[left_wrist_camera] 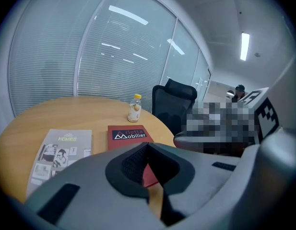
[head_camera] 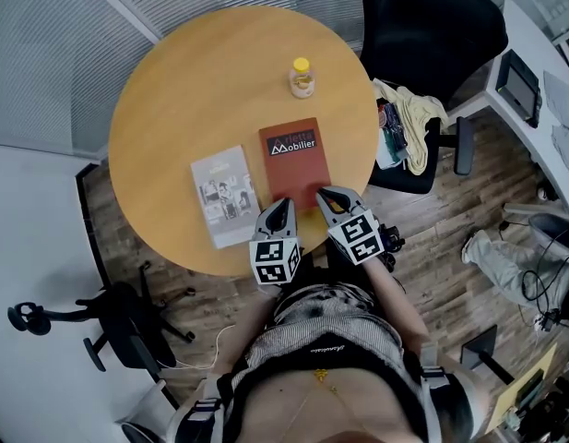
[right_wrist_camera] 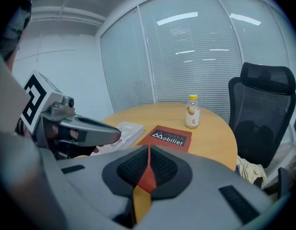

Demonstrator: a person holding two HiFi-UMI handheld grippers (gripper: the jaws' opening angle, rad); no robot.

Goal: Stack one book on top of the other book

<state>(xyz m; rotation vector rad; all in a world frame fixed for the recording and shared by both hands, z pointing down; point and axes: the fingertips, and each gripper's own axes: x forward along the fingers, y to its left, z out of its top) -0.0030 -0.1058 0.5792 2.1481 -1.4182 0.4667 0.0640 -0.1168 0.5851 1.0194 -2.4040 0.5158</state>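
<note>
A thin red softcover book (head_camera: 294,162) and a thin grey illustrated book (head_camera: 225,195) lie flat, just beside each other, on the round wooden tabletop (head_camera: 173,90). Both look light and floppy, best pinched at the near edge. The left hand-held gripper (head_camera: 282,209) and right hand-held gripper (head_camera: 328,196) hover closed and empty.

surface (head_camera: 192,81): smooth wood, low sheen. red book (head_camera: 294,160), grey book (head_camera: 225,195): matt paper covers. bottle (head_camera: 302,78): clear glossy plastic.

Left tongs (head_camera: 285,205) closed, empty; right tongs (head_camera: 326,196) alike, beside them.
</note>
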